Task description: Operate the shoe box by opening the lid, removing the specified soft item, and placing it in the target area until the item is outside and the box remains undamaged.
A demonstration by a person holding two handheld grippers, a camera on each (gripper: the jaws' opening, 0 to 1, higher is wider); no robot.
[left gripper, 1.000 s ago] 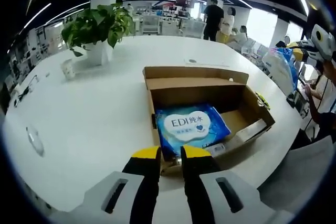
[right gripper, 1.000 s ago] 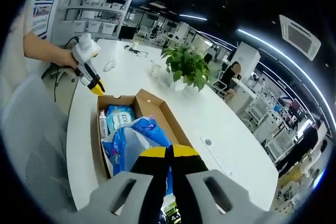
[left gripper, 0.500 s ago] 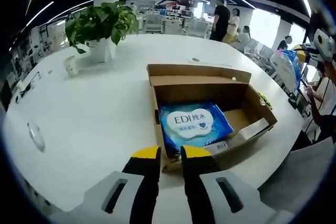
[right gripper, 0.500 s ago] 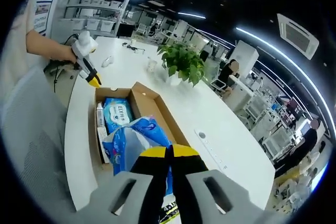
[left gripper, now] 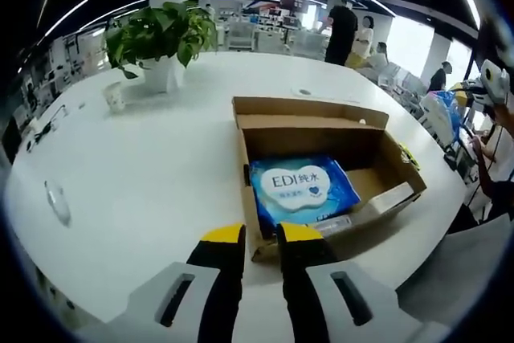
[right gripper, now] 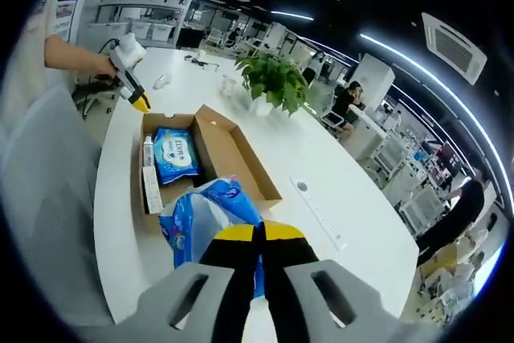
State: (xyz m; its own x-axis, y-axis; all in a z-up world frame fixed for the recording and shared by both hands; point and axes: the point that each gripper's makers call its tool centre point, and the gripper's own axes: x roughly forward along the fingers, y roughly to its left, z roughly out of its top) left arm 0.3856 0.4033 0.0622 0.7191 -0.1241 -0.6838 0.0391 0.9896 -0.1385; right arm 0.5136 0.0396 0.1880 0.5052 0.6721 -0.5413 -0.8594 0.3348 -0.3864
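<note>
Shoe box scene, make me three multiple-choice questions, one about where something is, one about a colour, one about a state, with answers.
1. Where is the blue pack labelled EDI?
A. inside the open box
B. next to the potted plant
C. on the chair

2. What colour are the gripper tips?
A. red
B. yellow
C. green

3. What is the right gripper doing?
A. open over the plant
B. shut on a blue and white soft bag
C. resting on the box rim

Answers: 1 A, the EDI pack lies on the floor of the cardboard box. 2 B, the left gripper has yellow tips. 3 B, the right gripper is closed on the soft bag, held clear of the box.
</note>
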